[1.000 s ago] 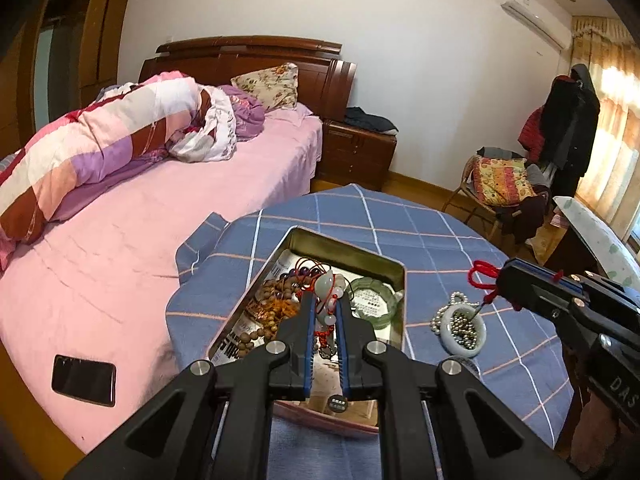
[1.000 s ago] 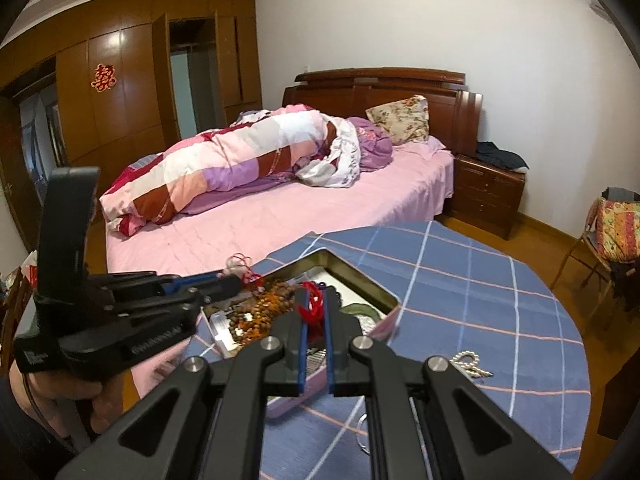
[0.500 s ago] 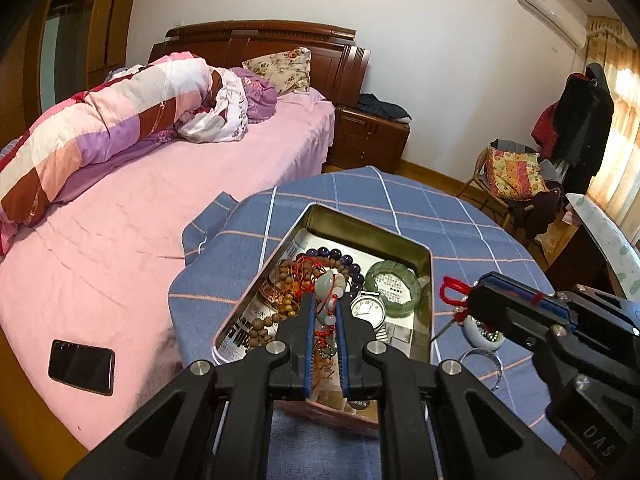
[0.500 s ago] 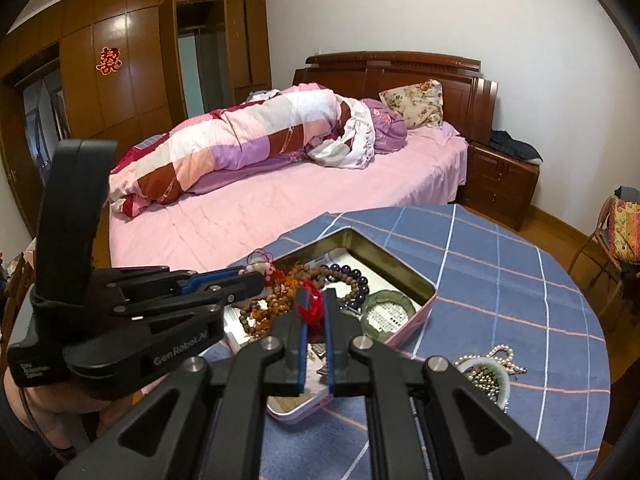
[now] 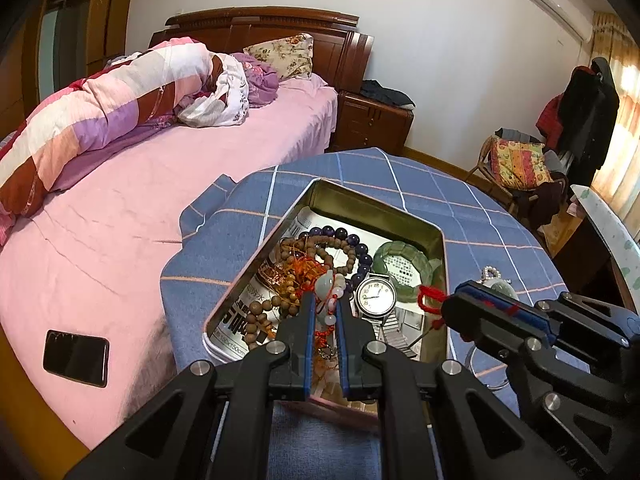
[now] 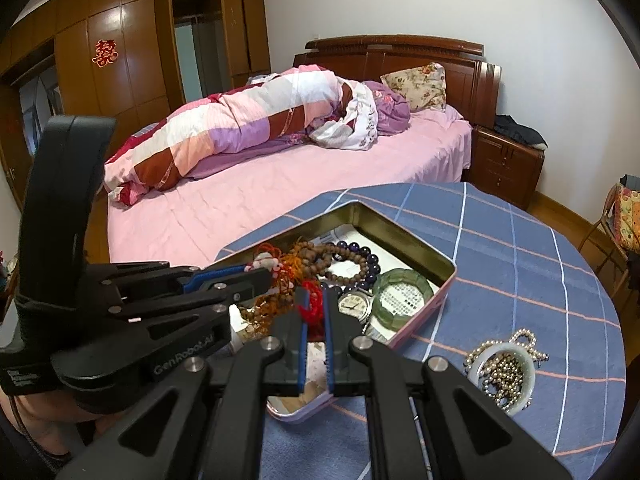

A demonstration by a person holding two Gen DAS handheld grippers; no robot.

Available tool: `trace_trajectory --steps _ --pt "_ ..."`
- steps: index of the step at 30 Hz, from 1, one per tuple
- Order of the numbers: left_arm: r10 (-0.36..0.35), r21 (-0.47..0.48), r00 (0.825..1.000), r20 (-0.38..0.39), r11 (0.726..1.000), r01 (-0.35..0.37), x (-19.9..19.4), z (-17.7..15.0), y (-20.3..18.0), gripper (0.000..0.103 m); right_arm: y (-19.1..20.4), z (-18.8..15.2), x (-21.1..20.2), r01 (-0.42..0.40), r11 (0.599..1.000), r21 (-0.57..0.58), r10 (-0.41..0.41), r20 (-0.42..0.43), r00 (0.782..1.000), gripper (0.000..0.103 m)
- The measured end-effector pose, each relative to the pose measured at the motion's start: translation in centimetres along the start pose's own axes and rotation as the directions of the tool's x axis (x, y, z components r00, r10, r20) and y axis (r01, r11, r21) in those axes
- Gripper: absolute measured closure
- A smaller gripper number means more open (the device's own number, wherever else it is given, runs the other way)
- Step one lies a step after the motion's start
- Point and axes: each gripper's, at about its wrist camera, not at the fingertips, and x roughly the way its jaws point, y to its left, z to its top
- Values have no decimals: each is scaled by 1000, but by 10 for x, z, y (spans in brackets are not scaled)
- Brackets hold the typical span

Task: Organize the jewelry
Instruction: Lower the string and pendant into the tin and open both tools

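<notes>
Over the open rectangular metal tin (image 5: 384, 216) on the round desk with its blue checked cloth (image 5: 472, 208), both grippers point forward and downward. Left gripper (image 5: 323, 305): black body, blue pads, clenched on a pale jade-like pendant strung with small white beads on red cord (image 5: 327, 288), which hangs between the pads above the tin's contents. Right gripper (image 6: 315, 307): same build, clenched on the red knotted cord (image 6: 311, 300), held over the tin's near half. Tin contents, lying on printed paper: brown wooden bead strands (image 5: 320, 254), a dark purple bead bracelet (image 5: 352, 240), a translucent green bangle (image 5: 404, 264), a silver wristwatch with a white dial and metal link band (image 5: 376, 296). Left wrist view only: a black phone (image 5: 76, 358) lying flat on the pink sheet of the bed (image 5: 132, 208), a white wall air conditioner (image 5: 558, 0), dark coats hanging by the curtain (image 5: 588, 120). Right wrist view only: a white ring-shaped bangle piled with pearly bead strands (image 6: 502, 374) on the cloth, well apart from the tin on its right; a brown wooden wardrobe with a red paper cutting (image 6: 105, 52); part of the person's hand under the left gripper's handle at lower left. Tin interior shiny, gold-toned; outer wall pink.
</notes>
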Motion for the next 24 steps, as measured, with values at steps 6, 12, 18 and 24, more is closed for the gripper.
trace_trajectory --steps 6,12,18,24 --pt "3 4 1000 -20 1000 -3 8 -4 0 95 -3 -4 10 0 1000 9 0 -30 1000 94" --pt "6 7 999 -39 1000 -6 15 -7 0 95 -6 -9 20 3 1000 20 -2 -57 998 94" --pt "5 13 999 -51 1000 -4 17 -9 -1 94 -6 -12 23 4 1000 20 -3 -70 998 94" --pt "8 13 998 -55 1000 -7 19 -9 -1 94 -7 -14 25 12 1000 24 -10 -80 997 94"
